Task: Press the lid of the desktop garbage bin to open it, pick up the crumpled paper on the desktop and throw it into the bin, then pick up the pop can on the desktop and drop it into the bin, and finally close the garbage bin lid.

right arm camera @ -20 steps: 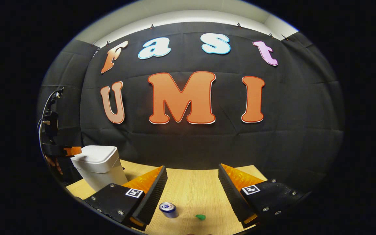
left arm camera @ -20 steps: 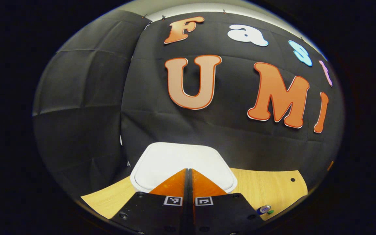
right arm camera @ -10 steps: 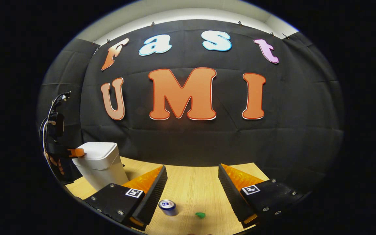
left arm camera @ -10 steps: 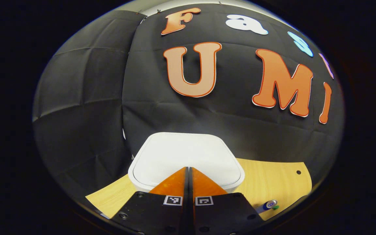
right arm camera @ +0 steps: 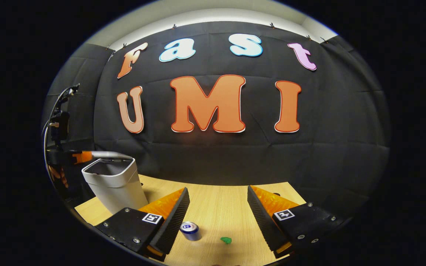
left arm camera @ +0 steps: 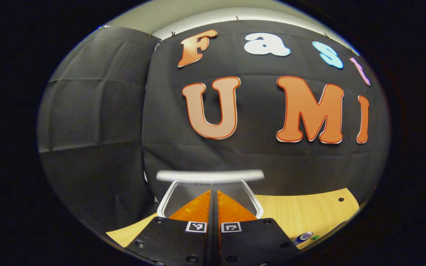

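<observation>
So the white plastic desktop bin (right arm camera: 114, 184) sits at the left end of the pale wood-grain desktop (right arm camera: 216, 214), and its flat white lid (left arm camera: 210, 176) is popped up and hovering over the rim, which I'd guess is the press step done. The left gripper (left arm camera: 213, 194) has its fingers pressed together with nothing between them, tips right at the near rim, which makes sense for poking a lid instead of grabbing. The right gripper (right arm camera: 218, 195) hangs with jaws wide apart over the middle of the desk, holding nothing, probably waiting to pick. The blue-and-silver pop can (right arm camera: 190, 230) stands just beside its left finger, and a small green crumpled scrap (right arm camera: 226, 240) lies near it, apart from the can. There's plenty of bare wood around both, and the bin mouth looks unobstructed from the right.
</observation>
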Tool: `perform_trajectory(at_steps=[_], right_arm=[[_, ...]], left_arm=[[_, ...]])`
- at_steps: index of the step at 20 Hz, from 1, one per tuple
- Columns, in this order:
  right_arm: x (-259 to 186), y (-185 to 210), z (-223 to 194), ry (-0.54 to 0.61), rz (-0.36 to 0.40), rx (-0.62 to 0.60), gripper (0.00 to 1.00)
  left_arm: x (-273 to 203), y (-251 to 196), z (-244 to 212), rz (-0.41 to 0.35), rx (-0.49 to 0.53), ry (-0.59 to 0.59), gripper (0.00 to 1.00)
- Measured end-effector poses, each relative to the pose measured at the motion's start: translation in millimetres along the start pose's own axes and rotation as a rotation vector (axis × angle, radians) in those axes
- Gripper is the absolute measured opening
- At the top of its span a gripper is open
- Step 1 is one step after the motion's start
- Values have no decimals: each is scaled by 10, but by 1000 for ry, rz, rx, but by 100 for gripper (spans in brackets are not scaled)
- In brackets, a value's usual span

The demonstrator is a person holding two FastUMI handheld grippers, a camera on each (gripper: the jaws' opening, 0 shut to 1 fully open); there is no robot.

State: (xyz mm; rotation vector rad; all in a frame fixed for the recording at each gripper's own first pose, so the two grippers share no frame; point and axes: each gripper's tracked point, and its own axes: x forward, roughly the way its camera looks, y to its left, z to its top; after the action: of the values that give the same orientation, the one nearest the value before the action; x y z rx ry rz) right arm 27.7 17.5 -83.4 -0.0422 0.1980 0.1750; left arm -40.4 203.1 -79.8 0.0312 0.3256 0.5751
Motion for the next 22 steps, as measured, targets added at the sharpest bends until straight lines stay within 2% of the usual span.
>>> perform_trajectory(at_steps=[5,6,9,10,13,14,18,22], right_arm=[[-13,-76,-88,11,-5,-3,94],[-2,-91,-120,15,-6,-6,94],[8,-133,-207,22,-2,-8,94],[9,-144,-237,25,1,-8,94],[35,-166,-381,37,13,-11,94],[54,-179,-440,41,15,-21,93],[116,-218,-775,86,34,-54,94],[222,-235,-1174,163,46,-51,94]], left_arm=[[-566,-398,481,-79,4,-159,0],[-651,-489,534,-100,1,-169,11],[-882,-650,616,-135,0,-195,31],[-943,-703,640,-146,-4,-195,42],[-1109,-849,624,-173,-18,-195,56],[-1169,-880,644,-180,-23,-201,64],[-1393,-970,877,-197,-45,-284,80],[-1532,-1085,878,-193,-26,-283,80]])
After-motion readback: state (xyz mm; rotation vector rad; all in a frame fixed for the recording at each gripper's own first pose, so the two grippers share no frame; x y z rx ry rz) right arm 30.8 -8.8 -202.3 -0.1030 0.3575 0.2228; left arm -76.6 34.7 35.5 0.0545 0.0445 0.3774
